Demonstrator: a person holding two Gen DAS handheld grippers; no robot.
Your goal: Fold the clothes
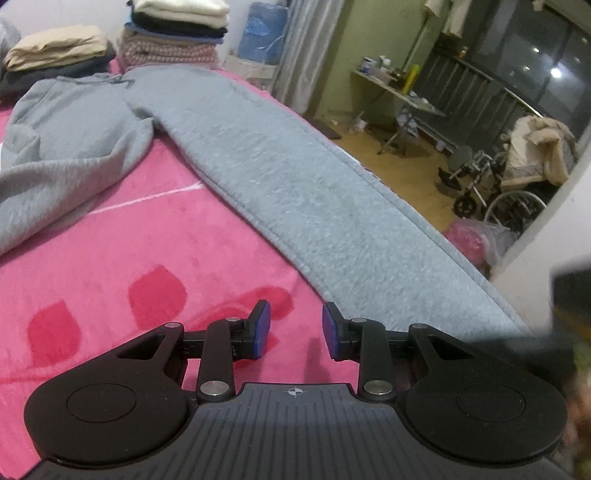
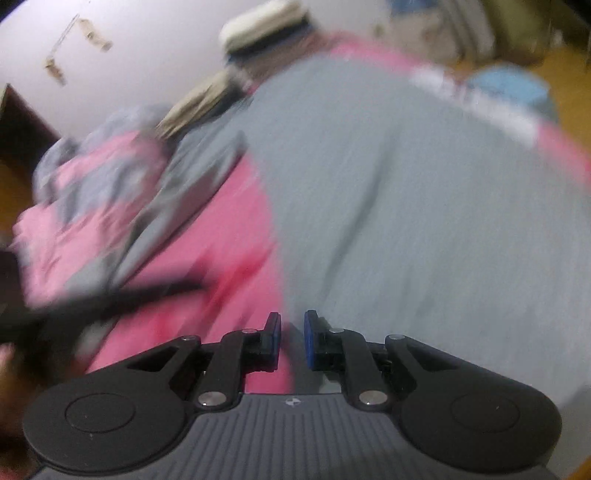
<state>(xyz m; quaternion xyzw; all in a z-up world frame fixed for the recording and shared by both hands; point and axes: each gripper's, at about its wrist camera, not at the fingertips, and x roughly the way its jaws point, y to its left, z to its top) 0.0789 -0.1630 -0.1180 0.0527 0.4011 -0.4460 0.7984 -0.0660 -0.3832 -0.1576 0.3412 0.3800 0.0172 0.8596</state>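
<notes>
Grey sweatpants (image 1: 258, 158) lie on a pink blanket (image 1: 110, 258). One leg runs straight toward me along the bed's right edge, and the other leg (image 1: 55, 177) is crumpled at the left. My left gripper (image 1: 297, 328) hovers over the blanket just left of the near leg end, open, with nothing between its blue pads. The right wrist view is motion-blurred. In it my right gripper (image 2: 292, 338) sits low over the border of the grey fabric (image 2: 406, 221) and the pink blanket (image 2: 229, 258). Its jaws stand a narrow gap apart with nothing pinched.
Two stacks of folded clothes (image 1: 177, 33) (image 1: 55, 48) stand at the far end of the bed. Off the bed's right side are a wooden floor, a folding table (image 1: 399, 88), a wheelchair (image 1: 498, 184) and a pink bag (image 1: 469, 240). A dark blurred shape (image 1: 569, 314) intrudes at right.
</notes>
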